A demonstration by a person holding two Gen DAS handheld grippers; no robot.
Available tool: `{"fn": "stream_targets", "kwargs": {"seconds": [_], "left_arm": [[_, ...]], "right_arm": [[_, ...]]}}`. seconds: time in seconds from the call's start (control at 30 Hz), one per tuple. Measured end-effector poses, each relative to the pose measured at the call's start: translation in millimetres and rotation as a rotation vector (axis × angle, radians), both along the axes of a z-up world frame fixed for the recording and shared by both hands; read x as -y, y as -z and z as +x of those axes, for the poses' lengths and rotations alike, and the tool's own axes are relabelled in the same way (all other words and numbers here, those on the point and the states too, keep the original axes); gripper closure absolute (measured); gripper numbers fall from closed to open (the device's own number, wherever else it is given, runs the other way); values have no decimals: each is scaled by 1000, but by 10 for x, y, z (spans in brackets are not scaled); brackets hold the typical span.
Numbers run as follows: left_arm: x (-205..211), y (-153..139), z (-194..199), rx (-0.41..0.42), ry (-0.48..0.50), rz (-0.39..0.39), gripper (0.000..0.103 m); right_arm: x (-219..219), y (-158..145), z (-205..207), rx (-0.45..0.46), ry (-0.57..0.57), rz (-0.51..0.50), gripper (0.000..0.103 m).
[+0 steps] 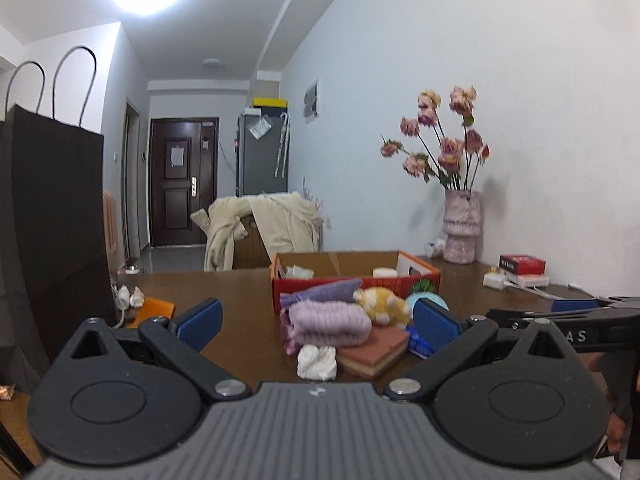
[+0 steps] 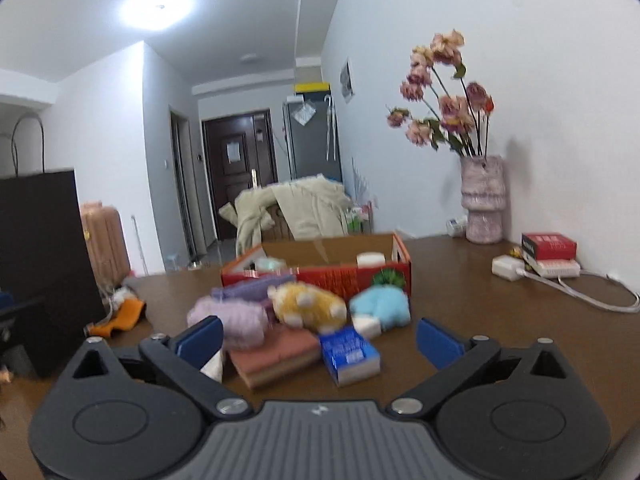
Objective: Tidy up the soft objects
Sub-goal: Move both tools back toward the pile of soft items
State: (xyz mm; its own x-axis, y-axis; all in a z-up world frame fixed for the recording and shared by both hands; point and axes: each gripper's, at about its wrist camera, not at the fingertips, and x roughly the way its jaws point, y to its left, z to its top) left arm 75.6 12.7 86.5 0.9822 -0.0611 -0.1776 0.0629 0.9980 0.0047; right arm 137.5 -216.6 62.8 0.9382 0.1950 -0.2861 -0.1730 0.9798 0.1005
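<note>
- Straight ahead of the wide-open right gripper point(image 2: 318, 342) lies the pile: pink sponge point(image 2: 276, 356) nearest, yellow plush point(image 2: 308, 304) behind, before the red box point(image 2: 360, 276).
- Left gripper point(image 1: 318, 324) gapes too, empty, equally near.

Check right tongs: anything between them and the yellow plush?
Nothing visible. The right tongs are open and empty; the yellow plush lies on top of the pile, with only the pink sponge and blue packet lower in front.
</note>
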Motion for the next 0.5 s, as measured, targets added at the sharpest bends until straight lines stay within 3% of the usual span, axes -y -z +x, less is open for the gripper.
{"fn": "stream_targets", "kwargs": {"seconds": [0.23,0.5], "left_arm": [[56,96,122,-32,26,5,0],[112,79,302,-56,-13,34,0]], "right_arm": [[52,194,32,-43,28,19,0],[148,258,166,-48,36,50,0]]}}
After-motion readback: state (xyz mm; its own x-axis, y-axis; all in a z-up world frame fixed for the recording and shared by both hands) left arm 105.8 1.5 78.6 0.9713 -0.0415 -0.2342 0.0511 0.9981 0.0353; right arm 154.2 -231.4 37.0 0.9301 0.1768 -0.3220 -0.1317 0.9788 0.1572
